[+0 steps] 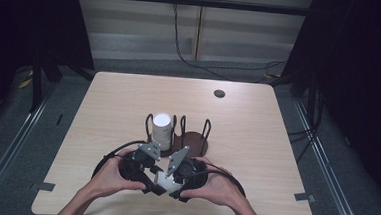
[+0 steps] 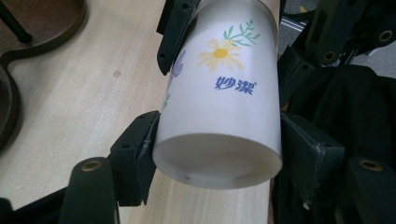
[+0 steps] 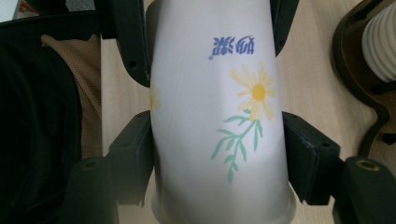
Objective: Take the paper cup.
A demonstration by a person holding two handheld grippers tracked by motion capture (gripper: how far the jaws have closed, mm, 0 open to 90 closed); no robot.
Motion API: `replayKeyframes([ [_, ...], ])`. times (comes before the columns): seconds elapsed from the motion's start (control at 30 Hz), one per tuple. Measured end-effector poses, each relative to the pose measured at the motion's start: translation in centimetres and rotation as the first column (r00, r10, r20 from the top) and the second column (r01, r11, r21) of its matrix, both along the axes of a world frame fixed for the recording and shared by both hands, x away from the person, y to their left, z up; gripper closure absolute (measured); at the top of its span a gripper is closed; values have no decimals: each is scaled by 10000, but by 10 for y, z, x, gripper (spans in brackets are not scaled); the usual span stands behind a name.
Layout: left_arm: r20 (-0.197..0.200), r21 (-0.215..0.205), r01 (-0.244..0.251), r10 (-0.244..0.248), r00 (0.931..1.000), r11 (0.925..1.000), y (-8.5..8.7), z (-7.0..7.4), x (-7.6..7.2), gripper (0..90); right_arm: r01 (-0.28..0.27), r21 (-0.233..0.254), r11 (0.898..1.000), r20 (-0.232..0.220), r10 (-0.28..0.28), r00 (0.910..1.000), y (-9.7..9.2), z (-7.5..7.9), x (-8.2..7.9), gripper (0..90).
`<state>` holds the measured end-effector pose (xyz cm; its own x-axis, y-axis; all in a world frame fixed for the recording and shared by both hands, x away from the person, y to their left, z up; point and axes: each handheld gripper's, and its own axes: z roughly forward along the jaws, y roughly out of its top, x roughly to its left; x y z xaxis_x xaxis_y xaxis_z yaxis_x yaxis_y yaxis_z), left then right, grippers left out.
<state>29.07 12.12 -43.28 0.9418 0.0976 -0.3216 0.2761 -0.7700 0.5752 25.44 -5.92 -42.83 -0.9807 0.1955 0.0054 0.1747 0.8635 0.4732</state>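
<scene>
A white paper cup [image 2: 219,98] printed with a daisy is held between the two grippers, low over the near edge of the tabletop [image 1: 257,136] and right in front of the person. The left gripper [image 1: 140,165] is closed on it near the base end, its jaws pressed against opposite sides of the wall, as is seen in the left gripper view. The right gripper [image 1: 180,171] is likewise clamped across the cup's body, with the daisy print between its jaws in the right gripper view. The cup's long axis is laid roughly level, running from one gripper to the other, so both hands are equally near it. Just beyond the grippers a dark wooden cup rack [image 1: 189,140] with upright wire loops is set, and a ribbed white cup [image 1: 161,128] is already stood in its left place. The right place of the rack lies free and is probably where the held cup is bound.
</scene>
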Motion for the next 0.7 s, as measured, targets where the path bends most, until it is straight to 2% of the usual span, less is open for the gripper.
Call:
replayKeyframes([
  [0.23, -153, -90, -98, 97, 9998, 9999, 0, -2, 1, 300, -44, 45, 10000, 79, 43, 10000, 1, 1, -2, 334],
  [0.47, -278, -96, 7, -10, 9996, 10000, -1, -3, 0, 325, -148, 28, 9999, 124, 148, 9998, 3, 1, -3, 336],
  [0.7, -173, -137, 47, -50, 9998, 9999, -2, -2, 0, 350, -130, 120, 9998, 40, 129, 9999, 1, 1, -2, 336],
])
